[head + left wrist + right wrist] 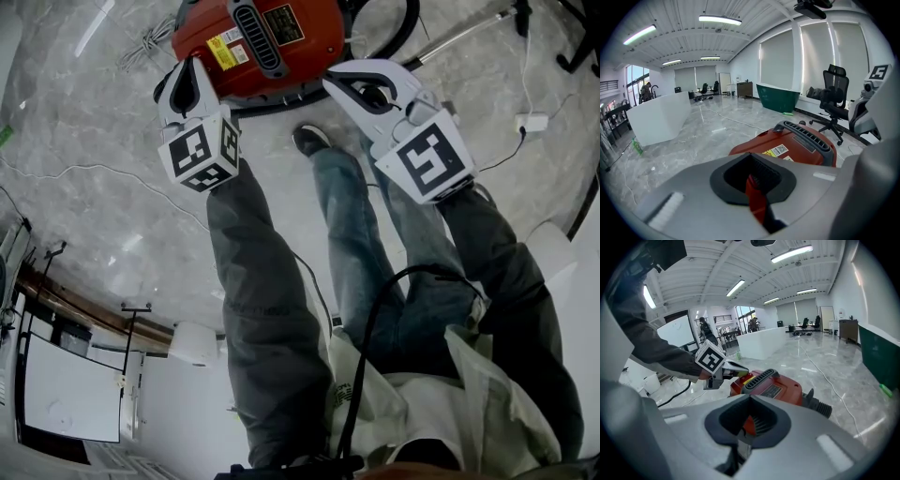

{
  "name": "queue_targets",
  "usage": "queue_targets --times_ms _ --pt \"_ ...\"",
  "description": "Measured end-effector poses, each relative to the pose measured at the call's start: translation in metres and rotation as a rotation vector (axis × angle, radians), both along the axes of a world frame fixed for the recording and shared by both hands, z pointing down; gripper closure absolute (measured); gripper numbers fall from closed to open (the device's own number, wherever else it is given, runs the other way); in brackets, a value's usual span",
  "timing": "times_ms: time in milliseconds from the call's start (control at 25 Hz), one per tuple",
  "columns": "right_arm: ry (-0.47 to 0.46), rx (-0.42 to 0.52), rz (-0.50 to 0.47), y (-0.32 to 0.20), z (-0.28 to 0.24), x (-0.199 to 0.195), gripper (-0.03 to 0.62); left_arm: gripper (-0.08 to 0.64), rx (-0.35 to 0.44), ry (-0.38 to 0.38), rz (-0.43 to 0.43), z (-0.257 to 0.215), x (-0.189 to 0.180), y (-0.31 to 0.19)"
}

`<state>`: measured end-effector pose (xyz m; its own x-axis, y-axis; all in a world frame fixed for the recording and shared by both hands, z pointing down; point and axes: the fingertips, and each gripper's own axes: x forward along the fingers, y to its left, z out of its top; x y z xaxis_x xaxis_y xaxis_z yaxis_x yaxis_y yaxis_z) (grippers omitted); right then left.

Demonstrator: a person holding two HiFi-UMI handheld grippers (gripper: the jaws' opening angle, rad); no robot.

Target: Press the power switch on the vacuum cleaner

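left claw (pixel 191 66) shut tight, empty, tip at left edge of vacuum cleaner (pixel 314 42) | vacuum cleaner: glossy red rounded shell, black ribbed grille (pixel 253 37), on polished grey marble floor (pixel 94 187) | right claw (pixel 333 82) shut tight, empty, at vacuum cleaner's right edge

A long white counter (pixel 661 119) stands on a polished grey marble floor (pixel 712 136) that mirrors the lamps. Above the counter, a white ribbed ceiling (pixel 684 42) carries lit fluorescent strip lights (pixel 720 19). Beyond the counter, at the far end of the room, dark office chairs (pixel 710 88) stand before pale drawn blinds. Right of the counter, the side wall has tall windows covered by roller blinds (pixel 780 58). A dark green tub-shaped object (pixel 778 97) sits under these blinds, and a black office chair (pixel 833 103) stands nearer along the same wall. A thin white cable (pixel 733 121) runs over the floor between the counter and the green object. Left of the counter, bright windows (pixel 633 77) let in daylight.
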<state>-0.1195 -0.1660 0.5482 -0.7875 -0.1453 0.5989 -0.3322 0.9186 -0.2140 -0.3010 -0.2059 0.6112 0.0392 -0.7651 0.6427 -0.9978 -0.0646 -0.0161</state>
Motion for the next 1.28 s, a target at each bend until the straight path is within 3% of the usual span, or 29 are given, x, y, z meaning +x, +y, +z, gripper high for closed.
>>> queue_targets --times_ms 520,840,1120,1280 --pt "-0.007 -0.035 -0.032 0.022 0.004 -0.004 0.592 0.571 -0.097 -0.026 0.105 0.009 0.005 -0.008" --pt "-0.016 -0.033 -0.008 0.020 0.002 0.005 0.592 0.571 -0.082 -0.002 0.058 0.010 0.003 -0.008" --pt "-0.008 -0.018 -0.006 0.019 -0.003 0.015 0.592 0.566 -0.028 0.096 -0.070 0.006 -0.001 -0.002" --pt "-0.005 -0.014 -0.008 0.022 -0.001 0.020 0.592 0.565 0.004 0.107 -0.116 0.000 -0.002 0.009"
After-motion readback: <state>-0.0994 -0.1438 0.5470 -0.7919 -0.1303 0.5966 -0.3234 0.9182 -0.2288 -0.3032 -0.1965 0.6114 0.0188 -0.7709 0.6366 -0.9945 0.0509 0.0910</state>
